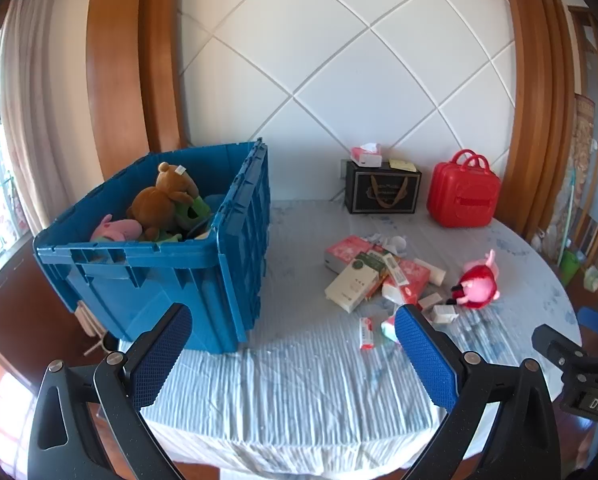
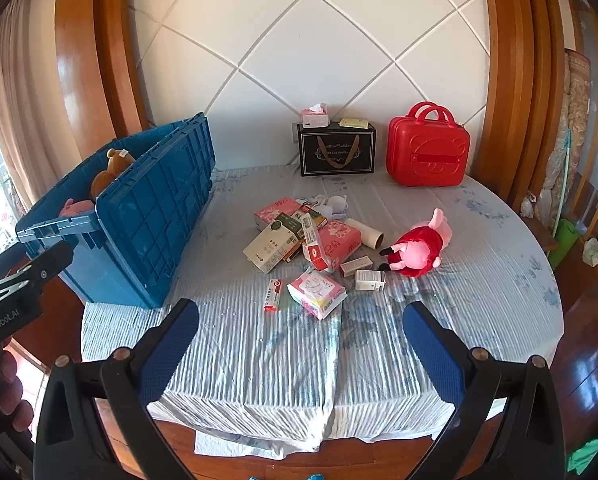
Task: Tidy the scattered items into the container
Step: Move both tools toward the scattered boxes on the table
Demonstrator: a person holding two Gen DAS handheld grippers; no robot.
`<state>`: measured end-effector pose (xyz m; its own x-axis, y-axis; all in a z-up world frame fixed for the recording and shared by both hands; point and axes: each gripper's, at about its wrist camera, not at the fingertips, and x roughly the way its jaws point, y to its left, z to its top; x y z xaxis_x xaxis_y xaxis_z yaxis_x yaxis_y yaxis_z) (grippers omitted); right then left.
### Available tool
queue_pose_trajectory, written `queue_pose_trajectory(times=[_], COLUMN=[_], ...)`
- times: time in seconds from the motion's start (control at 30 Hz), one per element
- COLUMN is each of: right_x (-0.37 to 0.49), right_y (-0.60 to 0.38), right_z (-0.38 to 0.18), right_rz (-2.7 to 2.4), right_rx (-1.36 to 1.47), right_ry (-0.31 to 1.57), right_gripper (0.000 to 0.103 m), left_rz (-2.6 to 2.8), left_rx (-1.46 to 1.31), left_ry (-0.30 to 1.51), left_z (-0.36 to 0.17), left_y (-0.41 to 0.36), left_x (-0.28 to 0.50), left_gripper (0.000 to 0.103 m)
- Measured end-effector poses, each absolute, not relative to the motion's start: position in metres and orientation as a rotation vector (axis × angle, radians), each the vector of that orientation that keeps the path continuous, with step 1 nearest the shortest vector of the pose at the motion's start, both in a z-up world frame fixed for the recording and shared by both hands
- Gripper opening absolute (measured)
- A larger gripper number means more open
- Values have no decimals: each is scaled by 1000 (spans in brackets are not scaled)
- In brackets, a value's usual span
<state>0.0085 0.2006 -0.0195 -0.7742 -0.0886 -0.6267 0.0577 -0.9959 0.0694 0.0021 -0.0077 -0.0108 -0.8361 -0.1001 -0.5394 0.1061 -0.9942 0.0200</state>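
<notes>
Pink-and-white soft plastic tissue pack (image 2: 317, 293) lies just ahead of right tool (image 2: 301, 346), long axis diagonal; both tools wide open, empty; left tool (image 1: 293, 354) farther.

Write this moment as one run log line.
left claw: open, empty | right claw: open, empty | blue plastic crate: holds plush toys | boxes, pink pig plush: on cloth
</notes>
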Motion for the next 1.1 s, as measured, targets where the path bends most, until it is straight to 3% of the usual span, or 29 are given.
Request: queue_pose_trajectory(times=[0.63,1.1], right_x=[-3,-69], right_y=[232,295], right_z=[-29,-121], right_rz=[-2888,-2771], right_rx=[1044,1307], right_ry=[-93,-112], right_gripper=[103,103], left_rz=[-2875,-2787], left_rx=[947,1234], left_ry=[29,-65], left_z=[-33,-136], left_y=[11,72], left_x=[-22,-101], left_gripper=[103,101])
